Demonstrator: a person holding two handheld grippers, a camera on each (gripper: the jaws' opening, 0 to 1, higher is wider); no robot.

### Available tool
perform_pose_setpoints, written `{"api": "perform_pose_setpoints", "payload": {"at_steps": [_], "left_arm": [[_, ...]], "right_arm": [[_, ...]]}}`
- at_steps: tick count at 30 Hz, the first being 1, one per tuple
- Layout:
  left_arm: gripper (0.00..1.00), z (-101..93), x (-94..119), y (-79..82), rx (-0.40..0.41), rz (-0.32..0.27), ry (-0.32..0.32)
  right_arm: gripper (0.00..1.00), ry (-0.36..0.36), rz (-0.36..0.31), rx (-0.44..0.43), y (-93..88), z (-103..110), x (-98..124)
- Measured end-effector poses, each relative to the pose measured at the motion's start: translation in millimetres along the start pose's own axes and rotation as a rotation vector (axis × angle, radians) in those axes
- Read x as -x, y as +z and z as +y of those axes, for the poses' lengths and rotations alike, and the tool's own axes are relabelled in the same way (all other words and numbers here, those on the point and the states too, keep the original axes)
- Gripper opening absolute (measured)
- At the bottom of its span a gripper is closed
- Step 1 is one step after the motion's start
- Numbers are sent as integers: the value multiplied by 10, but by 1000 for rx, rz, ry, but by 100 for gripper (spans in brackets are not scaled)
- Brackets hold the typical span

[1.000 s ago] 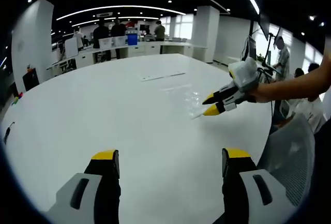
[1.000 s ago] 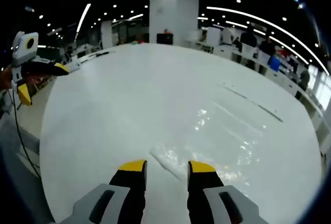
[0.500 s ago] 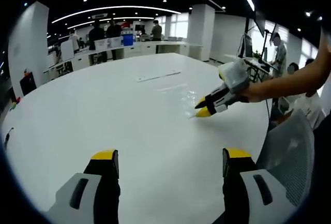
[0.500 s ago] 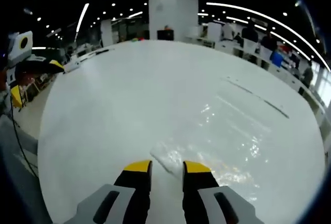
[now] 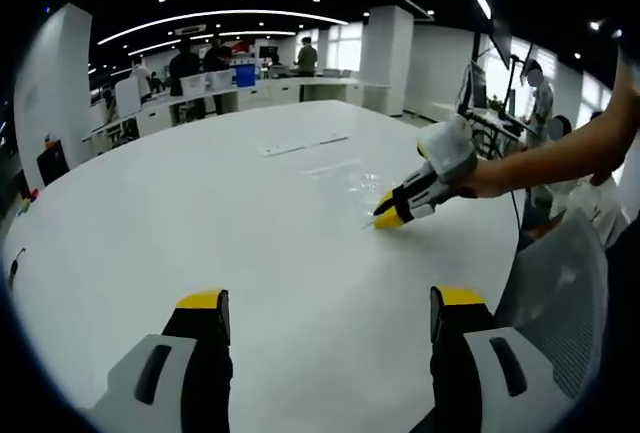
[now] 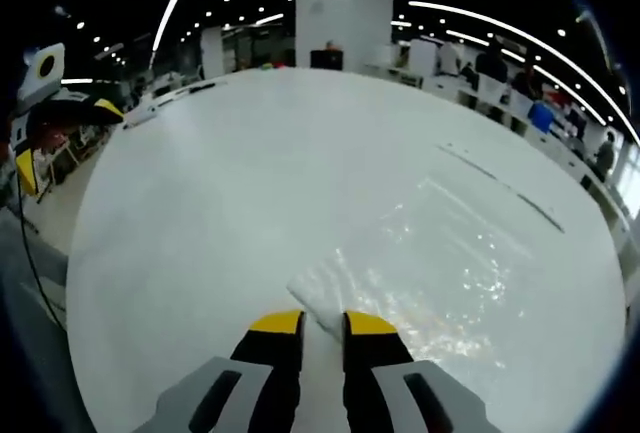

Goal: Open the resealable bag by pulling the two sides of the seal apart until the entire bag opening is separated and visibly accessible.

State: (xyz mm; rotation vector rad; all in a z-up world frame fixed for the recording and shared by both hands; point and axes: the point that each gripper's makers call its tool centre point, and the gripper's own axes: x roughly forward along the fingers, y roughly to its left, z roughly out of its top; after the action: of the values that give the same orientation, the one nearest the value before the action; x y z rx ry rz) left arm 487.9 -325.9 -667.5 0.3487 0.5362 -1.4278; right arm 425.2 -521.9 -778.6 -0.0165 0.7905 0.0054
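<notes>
In the right gripper view, the right claw (image 6: pixel 320 321) sits low on the white desk (image 6: pixel 200 203) with its yellow-tipped jaws drawn close together, leaving only a narrow gap. The near corner of the clear bag (image 6: pixel 420 273) lies right at that gap. Whether the jaws actually pinch the plastic or just rest at its edge cannot be told from here. Beyond the tips the bag spreads flat over the desk, glinting under the ceiling lights, and it looks sealed: no part of the opening appears parted.

In the left gripper view, the left claw (image 5: pixel 325 311) hangs wide open over bare desk, holding nothing and well apart from the bag. Farther across the desk, the right claw comes in from the right on a person's arm (image 5: pixel 560 158), its tips down on the near edge of the bag (image 5: pixel 355 181). Past that a thin strip (image 5: pixel 305 144) lies on the desk, and people stand by the far counters (image 5: pixel 250 88).

By my reading, the task is at its very start. One side of the bag is being taken, the left claw has yet to reach the other side, and all the pulling apart is left to do.
</notes>
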Motion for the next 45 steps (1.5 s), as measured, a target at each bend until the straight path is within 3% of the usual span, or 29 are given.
{"api": "perform_pose_setpoints", "payload": {"at_steps": [8,10,14,17,20,33,45], "left_arm": [[79,3,-8,-51,9,15,2],[79,1,-7,-52,10,16,2],[78,0,-9,-52,11,16,1],[78,1,-10,-53,10,19,2],[77,-1,-12,-48,10,18,1],[77,-57,-28,-23,-13,20,-10],[76,-188,-99,-31,-69,34,-33]], "right_arm": [[4,7,5,91,8,21,-16],[3,-1,15,170,14,24,-17],[2,0,28,215,24,55,-16],[1,-13,55,326,16,55,-9],[1,-6,57,373,18,100,10],[0,25,70,425,-11,186,106],[0,85,72,496,-51,413,234]]}}
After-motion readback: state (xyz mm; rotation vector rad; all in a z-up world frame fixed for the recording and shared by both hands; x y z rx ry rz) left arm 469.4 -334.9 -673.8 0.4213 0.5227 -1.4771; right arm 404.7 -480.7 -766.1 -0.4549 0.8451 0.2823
